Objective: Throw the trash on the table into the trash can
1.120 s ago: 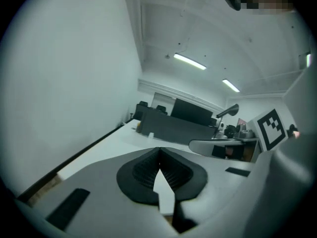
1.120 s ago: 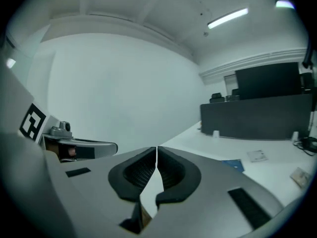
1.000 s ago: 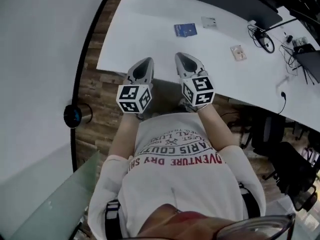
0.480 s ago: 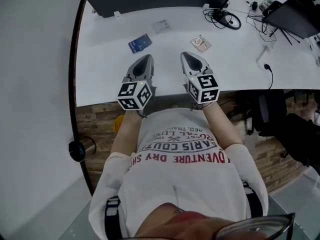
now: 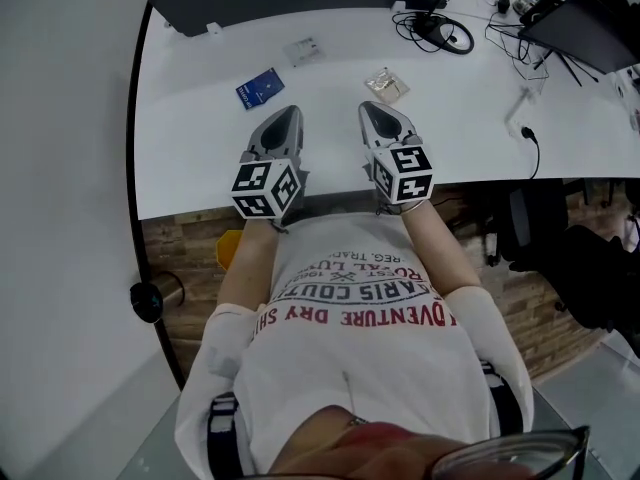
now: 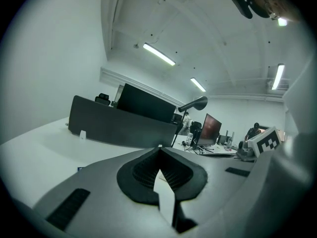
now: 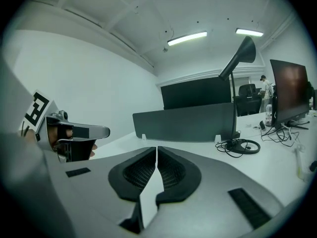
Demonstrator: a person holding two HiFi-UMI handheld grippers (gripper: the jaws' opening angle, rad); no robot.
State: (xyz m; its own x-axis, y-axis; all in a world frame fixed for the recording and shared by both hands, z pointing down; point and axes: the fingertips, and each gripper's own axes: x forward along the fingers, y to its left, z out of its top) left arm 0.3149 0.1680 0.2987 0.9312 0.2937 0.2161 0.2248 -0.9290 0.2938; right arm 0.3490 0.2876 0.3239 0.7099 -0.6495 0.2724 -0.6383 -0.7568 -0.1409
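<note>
Since a second ago, the smooth white table [image 5: 200, 158] has been brought square across the view, and both grippers are now held over its near edge. The left gripper [image 5: 290, 114] and right gripper [image 5: 371, 110] are closed, ribbed black pads [image 6: 141, 175] together on nothing. Trash is left just beyond (untouched): a flat blue packet [image 5: 259, 88] on the left, a clear wrapper [image 5: 302, 50] farther off, and a crinkled wrapper [image 5: 386, 84] on the right.

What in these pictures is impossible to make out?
Trash can: none clearly seen; head view shows only an orange sliver under the table edge.
Blue card: head view, print too small.
Clear wrapper: head view, contents too small.
</note>
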